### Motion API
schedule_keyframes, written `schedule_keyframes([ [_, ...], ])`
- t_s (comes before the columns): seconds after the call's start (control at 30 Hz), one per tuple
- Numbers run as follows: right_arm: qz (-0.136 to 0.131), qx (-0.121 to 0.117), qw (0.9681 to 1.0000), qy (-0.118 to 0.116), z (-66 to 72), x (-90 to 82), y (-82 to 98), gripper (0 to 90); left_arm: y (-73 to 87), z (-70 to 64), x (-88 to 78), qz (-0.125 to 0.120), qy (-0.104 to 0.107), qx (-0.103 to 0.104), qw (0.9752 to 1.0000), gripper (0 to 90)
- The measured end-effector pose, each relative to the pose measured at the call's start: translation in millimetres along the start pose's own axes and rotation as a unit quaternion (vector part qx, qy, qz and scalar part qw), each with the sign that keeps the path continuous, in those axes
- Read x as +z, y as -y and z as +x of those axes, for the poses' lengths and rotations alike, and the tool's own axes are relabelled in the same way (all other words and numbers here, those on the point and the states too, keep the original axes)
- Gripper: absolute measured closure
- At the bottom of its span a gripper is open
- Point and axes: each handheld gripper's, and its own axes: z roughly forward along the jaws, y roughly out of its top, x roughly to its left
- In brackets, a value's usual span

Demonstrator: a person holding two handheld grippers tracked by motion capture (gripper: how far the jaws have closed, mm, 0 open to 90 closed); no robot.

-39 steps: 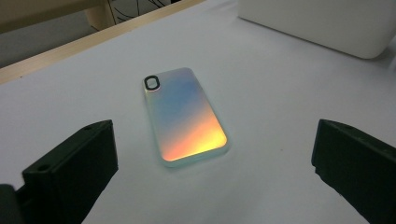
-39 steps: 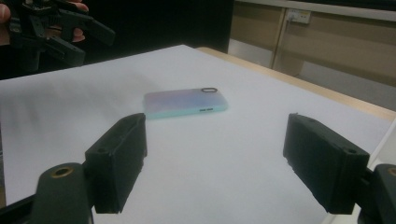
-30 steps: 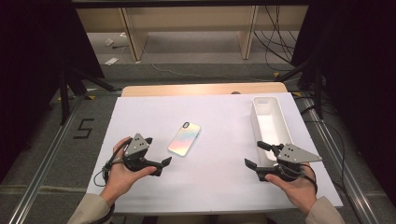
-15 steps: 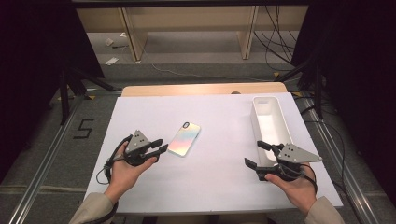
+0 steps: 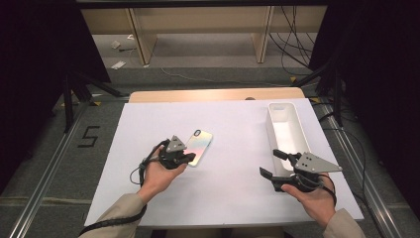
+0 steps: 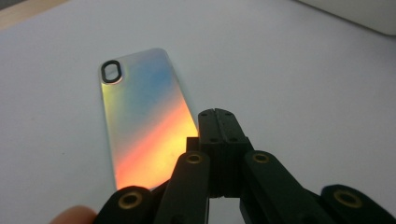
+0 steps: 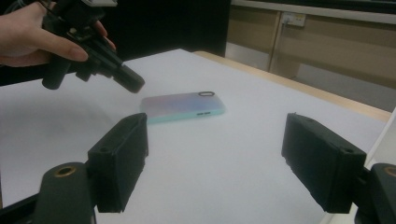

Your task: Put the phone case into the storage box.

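Phone (image 5: 199, 147) lies just beyond left gripper (image 5: 189, 157).

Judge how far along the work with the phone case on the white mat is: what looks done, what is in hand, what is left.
Done: little; the phone case lies flat on the white mat, and the white tray holds nothing visible. In hand: the left gripper, jaws just closed on nothing, hovers at the case's near end. Left: probably gripping and moving it. The right gripper waits open.
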Motion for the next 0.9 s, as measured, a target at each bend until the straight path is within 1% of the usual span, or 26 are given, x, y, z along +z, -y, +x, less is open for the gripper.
schedule_keyframes([
  [0.03, 0.000, 0.001, 1.0000, 0.000, -0.1, 0.0, 0.1, 23.6, -1.3, -2.0, 8.9, 0.014, 0.003, 0.001, 0.9999, 89.8],
  [0.07, -0.001, 0.001, 1.0000, 0.000, -0.1, 0.0, 0.1, 23.6, -1.7, -3.1, 13.2, 0.019, 0.006, 0.002, 0.9998, 89.8],
  [0.1, -0.001, 0.001, 1.0000, 0.000, -0.3, -0.1, 0.1, 23.6, -1.7, -3.1, 13.2, 0.019, 0.006, 0.002, 0.9998, 89.8],
  [0.17, -0.001, 0.002, 1.0000, 0.000, -0.4, -0.3, 0.1, 23.6, -1.7, -5.9, 24.1, 0.037, 0.010, 0.008, 0.9992, 89.8],
  [0.2, -0.001, 0.002, 1.0000, 0.000, -0.4, -0.3, 0.1, 23.6, -1.7, -5.9, 24.1, 0.037, 0.010, 0.008, 0.9992, 89.8],
  [0.3, -0.001, 0.002, 1.0000, -0.001, -0.4, -0.3, 0.4, 23.6, -0.9, -8.6, 34.5, 0.054, 0.015, 0.014, 0.9983, 89.8],
  [0.33, -0.001, 0.002, 1.0000, -0.001, -0.4, -0.3, 0.4, 23.6, -0.9, -8.6, 34.5, 0.054, 0.015, 0.014, 0.9983, 89.8],
  [0.4, -0.001, 0.002, 1.0000, -0.001, -0.5, -0.3, 0.4, 23.6, 0.1, -9.2, 40.4, 0.064, 0.016, 0.015, 0.9977, 89.7],
  [0.67, -0.001, 0.004, 1.0000, -0.002, -0.3, -0.2, 0.5, 23.6, 2.1, -8.4, 51.3, 0.081, 0.012, 0.016, 0.9965, 89.8],
  [0.83, -0.001, 0.004, 1.0000, -0.003, -0.1, -0.2, 0.5, 23.6, 3.0, -8.3, 55.0, 0.088, 0.010, 0.023, 0.9958, 89.8],
  [0.9, -0.001, 0.004, 1.0000, -0.003, -0.2, -0.1, 0.6, 23.6, 2.8, -8.0, 55.2, 0.088, 0.011, 0.022, 0.9958, 89.8],
])
